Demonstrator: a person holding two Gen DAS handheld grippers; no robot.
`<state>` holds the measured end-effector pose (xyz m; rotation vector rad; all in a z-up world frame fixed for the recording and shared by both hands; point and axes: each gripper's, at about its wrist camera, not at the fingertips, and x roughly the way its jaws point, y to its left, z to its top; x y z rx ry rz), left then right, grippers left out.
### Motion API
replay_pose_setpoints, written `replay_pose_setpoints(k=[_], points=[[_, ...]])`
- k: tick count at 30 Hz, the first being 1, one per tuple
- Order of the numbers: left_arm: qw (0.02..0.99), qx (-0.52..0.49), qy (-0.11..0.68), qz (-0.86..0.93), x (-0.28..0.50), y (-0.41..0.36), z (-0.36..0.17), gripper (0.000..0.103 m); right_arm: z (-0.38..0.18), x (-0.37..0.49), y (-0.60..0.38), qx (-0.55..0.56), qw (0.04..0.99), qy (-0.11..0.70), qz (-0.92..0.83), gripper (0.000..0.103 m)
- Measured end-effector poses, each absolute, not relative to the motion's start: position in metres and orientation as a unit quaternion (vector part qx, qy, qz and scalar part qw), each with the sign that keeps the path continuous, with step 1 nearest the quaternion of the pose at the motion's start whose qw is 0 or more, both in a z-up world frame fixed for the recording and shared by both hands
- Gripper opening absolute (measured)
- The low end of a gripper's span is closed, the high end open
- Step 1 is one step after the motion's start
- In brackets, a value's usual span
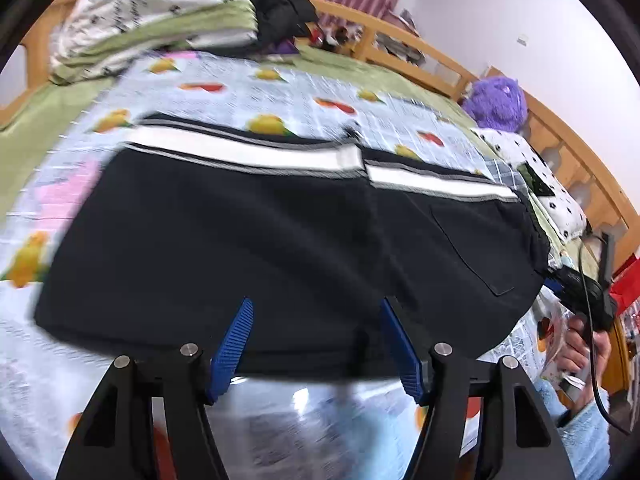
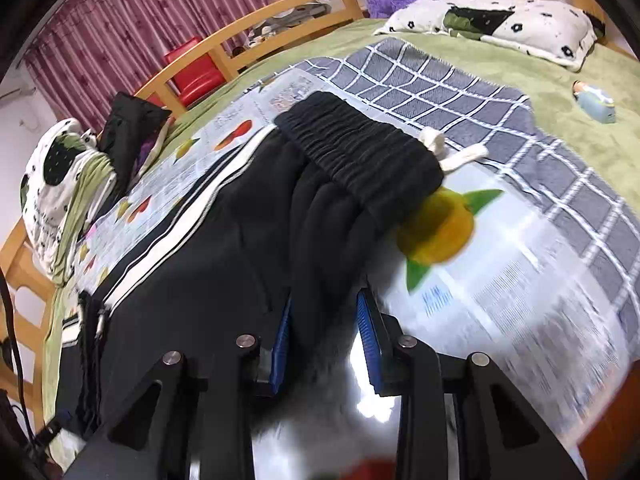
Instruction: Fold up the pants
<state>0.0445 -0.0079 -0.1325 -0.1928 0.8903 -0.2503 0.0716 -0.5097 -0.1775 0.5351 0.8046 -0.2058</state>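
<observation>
Black pants (image 1: pixel 248 236) with white side stripes (image 1: pixel 248 154) lie on a fruit-print sheet on the bed. In the left wrist view my left gripper (image 1: pixel 316 308) has its blue pads wide apart at the near edge of the pants, with nothing between them. In the right wrist view the pants (image 2: pixel 224 264) show their elastic waistband (image 2: pixel 360 160) and white drawstring (image 2: pixel 460 158). My right gripper (image 2: pixel 324 312) has its pads around a fold of black fabric near the waist. The right gripper also shows in the left wrist view (image 1: pixel 580 288) at the waistband end.
A fruit-print sheet (image 1: pixel 280 100) and a grey checked blanket (image 2: pixel 480 100) cover the green bed. Folded bedding (image 1: pixel 152 12) and a black jacket (image 1: pixel 280 8) lie at one end. A pillow (image 2: pixel 500 24), a purple plush (image 1: pixel 496 100) and a small toy (image 2: pixel 596 100) lie at the other end. A wooden rail (image 1: pixel 420 52) runs along the far side.
</observation>
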Motion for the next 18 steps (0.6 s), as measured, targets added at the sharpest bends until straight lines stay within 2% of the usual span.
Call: replay_pose_setpoints(k=[6,14,18], points=[[0.901,-0.129,0.414,-0.034,0.015,0.066,-0.121,0.064,-0.150,0.028,-0.476,0.221,0.889,0.388,-0.101,0.033],[0.874,-0.210,0.439,0.006,0.005,0.140,-0.160,0.062,-0.141,0.008,-0.392,0.145,0.897,0.416,-0.047,0.035],[0.860,-0.301,0.410,-0.027,0.012,0.168,-0.176,0.062,-0.146,0.006,-0.364,0.126,0.897,0.423,-0.025,0.035]])
